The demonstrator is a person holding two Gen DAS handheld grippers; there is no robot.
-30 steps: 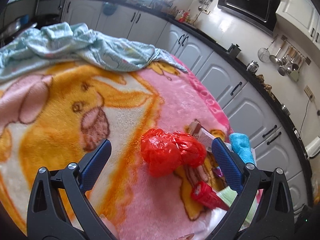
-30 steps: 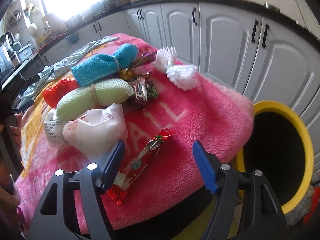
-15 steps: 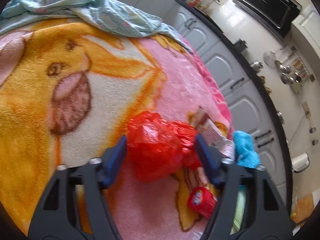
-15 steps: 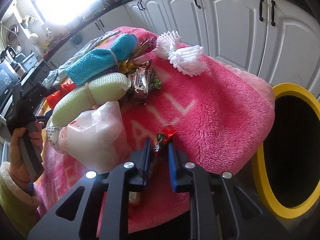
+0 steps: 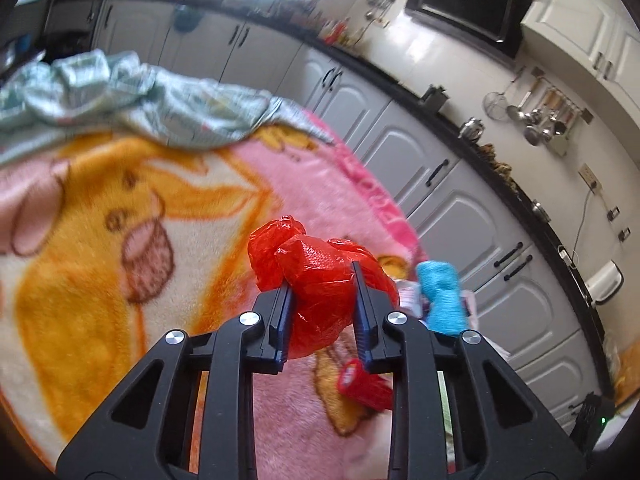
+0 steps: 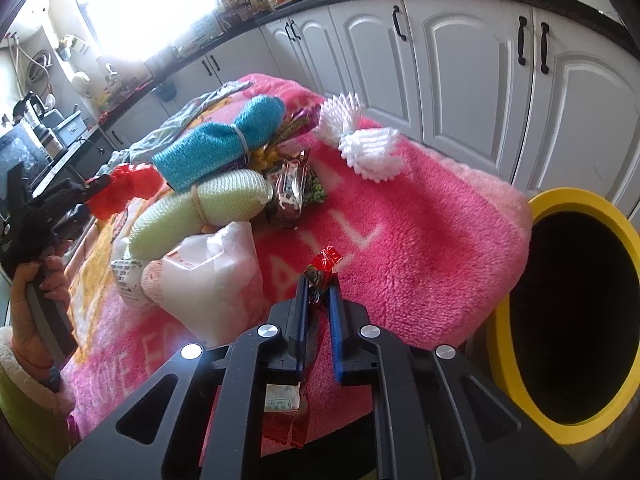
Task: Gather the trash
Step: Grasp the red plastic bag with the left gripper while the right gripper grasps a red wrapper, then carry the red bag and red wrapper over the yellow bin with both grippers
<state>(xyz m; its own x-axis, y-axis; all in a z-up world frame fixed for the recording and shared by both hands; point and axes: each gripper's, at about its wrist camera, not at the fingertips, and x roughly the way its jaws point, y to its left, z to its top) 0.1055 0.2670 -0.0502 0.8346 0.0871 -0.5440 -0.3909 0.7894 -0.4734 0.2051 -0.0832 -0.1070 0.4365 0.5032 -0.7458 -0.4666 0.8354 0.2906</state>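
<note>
Claws: left claw (image 5: 322, 294) just squeezed onto crinkly red plastic bag (image 5: 316, 276); right claw (image 6: 319, 300) pinches flat foil wrapper (image 6: 320, 270).

The crumpled bag (image 5: 320, 280) is showing bright red. The blanket (image 5: 120, 248) is wearing pink with an orange and cream cartoon print. The rolled cloth (image 6: 218, 148) is looking turquoise, the other roll (image 6: 200, 208) pale green. The bin rim (image 6: 516, 376) is shining yellow. The cabinets (image 6: 460, 60) are staying white with black handles.
</note>
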